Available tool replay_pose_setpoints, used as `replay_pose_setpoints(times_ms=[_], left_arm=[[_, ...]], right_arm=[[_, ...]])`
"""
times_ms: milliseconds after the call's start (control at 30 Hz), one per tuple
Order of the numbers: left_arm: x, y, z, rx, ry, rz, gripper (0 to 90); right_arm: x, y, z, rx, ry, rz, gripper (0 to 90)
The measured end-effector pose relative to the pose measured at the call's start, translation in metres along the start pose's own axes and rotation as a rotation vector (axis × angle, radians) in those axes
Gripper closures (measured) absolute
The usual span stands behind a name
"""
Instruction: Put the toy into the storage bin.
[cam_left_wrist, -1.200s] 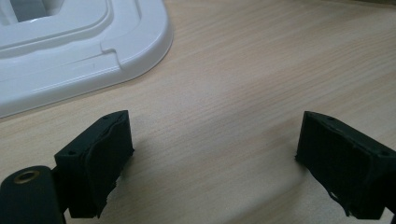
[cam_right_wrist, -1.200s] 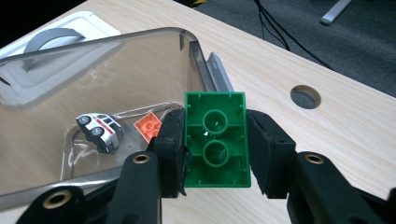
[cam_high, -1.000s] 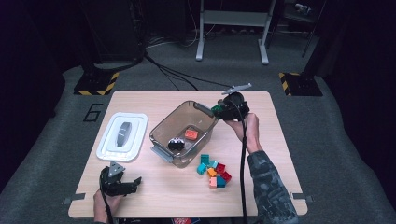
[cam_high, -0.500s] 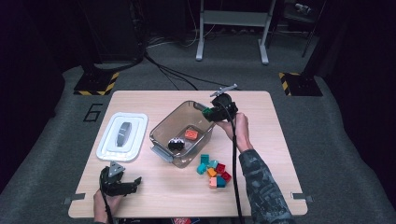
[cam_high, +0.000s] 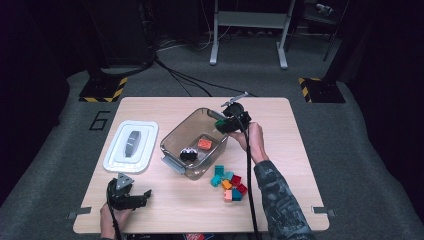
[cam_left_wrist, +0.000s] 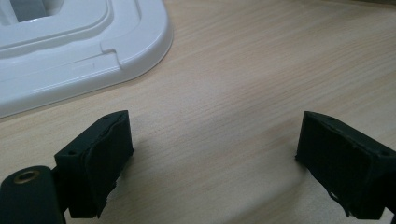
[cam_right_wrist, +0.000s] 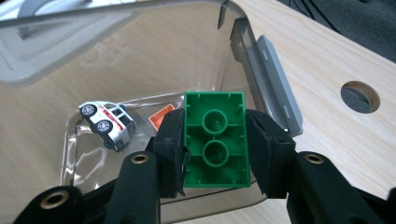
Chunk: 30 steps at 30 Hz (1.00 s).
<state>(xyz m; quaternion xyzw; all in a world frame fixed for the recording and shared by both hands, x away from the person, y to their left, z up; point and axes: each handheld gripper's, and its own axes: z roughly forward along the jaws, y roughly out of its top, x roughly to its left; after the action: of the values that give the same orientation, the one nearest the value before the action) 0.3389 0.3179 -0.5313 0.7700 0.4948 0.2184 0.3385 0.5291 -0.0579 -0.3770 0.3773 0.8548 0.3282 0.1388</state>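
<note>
Green building brick (cam_right_wrist: 215, 139) is clamped between the jaws of the right gripper (cam_right_wrist: 215, 149), which press on its two long side walls. Its hollow underside, with two round tubes, faces the gripper's camera, so the studded face points away, toward the container below. The long axis runs along the jaws, from their root toward their tips. In the high view the brick (cam_high: 220, 123) sits at the far right rim of the clear plastic container (cam_high: 176, 136), above its interior.

Handling, as a judgement: the brick is rigid moulded plastic, light, and not fragile. Its smooth walls are somewhat slippery, so the flat parallel sides are the correct place to hold it; the present grip uses them. A drop into the container should not harm it.

Inside the container lie a small toy car (cam_right_wrist: 107, 123), resting on its side, and an orange brick (cam_right_wrist: 160, 116); both are apart from the green brick. Beside the container on the counter (cam_high: 300, 160) lies a cluster of coloured bricks (cam_high: 228, 181).

The left gripper (cam_high: 131, 196) rests at the near left of the counter, jaws spread wide with nothing between them. The white lid (cam_left_wrist: 79, 44) lies just beyond it.
</note>
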Motion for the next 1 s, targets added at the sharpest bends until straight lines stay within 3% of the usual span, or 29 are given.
replay_pose_setpoints(times_ms=[267, 433, 733, 1000], left_arm=[[0.000, 0.000, 0.000, 0.000, -0.001, 0.000, 10.3], [0.000, 0.000, 0.000, 0.000, 0.000, 0.000, 10.3], [0.000, 0.000, 0.000, 0.000, 0.000, 0.000, 10.3], [0.000, 0.000, 0.000, 0.000, 0.000, 0.000, 10.3]], right_arm=[[0.001, -0.001, 0.002, 0.014, 0.003, 0.005, 58.2], [0.001, -0.004, 0.001, 0.017, -0.005, 0.005, 52.8], [0.000, -0.018, -0.022, -0.037, 0.017, 0.034, 30.2], [0.005, -0.053, -0.034, -0.025, 0.033, 0.045, 15.5]])
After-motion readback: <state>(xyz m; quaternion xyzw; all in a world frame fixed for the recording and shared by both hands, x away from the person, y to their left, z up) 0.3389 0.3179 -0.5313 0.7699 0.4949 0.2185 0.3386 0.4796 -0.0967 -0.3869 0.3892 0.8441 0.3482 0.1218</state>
